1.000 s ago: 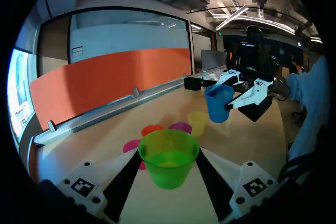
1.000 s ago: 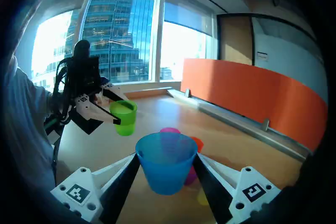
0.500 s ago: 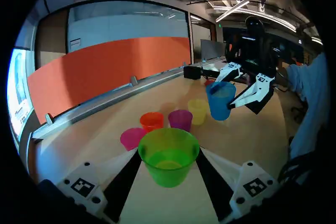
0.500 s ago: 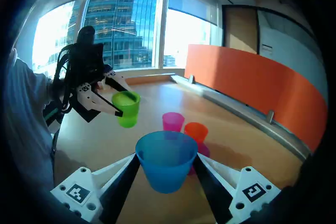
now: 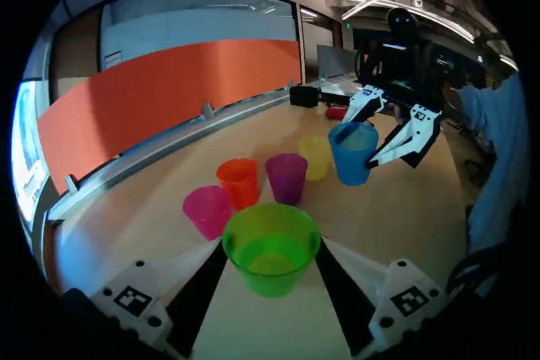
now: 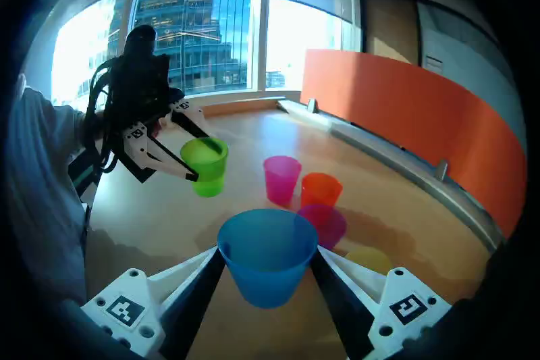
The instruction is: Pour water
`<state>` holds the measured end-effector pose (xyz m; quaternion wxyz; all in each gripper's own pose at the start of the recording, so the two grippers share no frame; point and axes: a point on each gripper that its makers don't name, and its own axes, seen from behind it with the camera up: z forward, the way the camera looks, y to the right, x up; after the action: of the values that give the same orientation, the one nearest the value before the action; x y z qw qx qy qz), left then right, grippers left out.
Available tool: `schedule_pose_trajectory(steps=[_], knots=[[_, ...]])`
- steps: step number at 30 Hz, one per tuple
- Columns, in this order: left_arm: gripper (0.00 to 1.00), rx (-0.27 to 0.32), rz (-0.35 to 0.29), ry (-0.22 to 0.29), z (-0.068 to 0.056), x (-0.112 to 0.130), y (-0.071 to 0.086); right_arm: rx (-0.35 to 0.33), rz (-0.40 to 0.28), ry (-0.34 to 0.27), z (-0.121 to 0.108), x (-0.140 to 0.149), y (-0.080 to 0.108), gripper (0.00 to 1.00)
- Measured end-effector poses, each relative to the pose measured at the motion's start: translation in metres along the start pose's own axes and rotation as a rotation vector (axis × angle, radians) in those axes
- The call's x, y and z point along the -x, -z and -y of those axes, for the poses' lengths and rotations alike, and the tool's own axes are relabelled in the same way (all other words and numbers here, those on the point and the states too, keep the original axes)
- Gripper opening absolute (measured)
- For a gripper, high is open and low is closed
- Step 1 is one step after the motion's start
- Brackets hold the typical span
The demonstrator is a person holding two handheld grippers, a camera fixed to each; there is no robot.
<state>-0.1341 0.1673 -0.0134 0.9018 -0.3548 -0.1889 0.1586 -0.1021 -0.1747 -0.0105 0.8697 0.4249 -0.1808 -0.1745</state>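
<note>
While the left tongs (image 5: 271, 246) grasp an upright green cup (image 5: 271, 262), the right tongs (image 6: 267, 253) grasp an upright blue cup (image 6: 267, 269) above the tabletop (image 5: 405, 211).

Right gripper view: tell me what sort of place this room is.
Likely a high-rise office or meeting room: tall windows facing glass towers, a long wooden table, and an orange partition along its edge.

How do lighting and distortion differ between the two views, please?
Right gripper view: the windows blow out to white glare, and the purple cup casts a soft shadow on the table. Left gripper view: dimmer, lit by ceiling strip lights; the fisheye bows the orange wall panel; the green cup is sharp.
</note>
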Motion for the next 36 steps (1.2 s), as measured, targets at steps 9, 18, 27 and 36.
schedule_pose_trajectory(steps=[9,18,27,36], knots=[[0.87,0.015,0.049,0.008,0.000,0.020,-0.012,-0.010,0.026,-0.002,0.000,0.012,-0.008,0.90],[0.87,0.033,0.082,0.010,-0.003,0.035,-0.022,-0.014,0.037,-0.002,0.000,0.016,-0.013,0.90],[0.87,0.044,0.093,0.017,-0.005,0.042,-0.033,-0.014,0.039,-0.003,0.001,0.017,-0.015,0.90],[0.87,0.047,0.097,0.028,-0.005,0.049,-0.036,-0.011,0.034,-0.009,0.001,0.018,-0.015,0.90]])
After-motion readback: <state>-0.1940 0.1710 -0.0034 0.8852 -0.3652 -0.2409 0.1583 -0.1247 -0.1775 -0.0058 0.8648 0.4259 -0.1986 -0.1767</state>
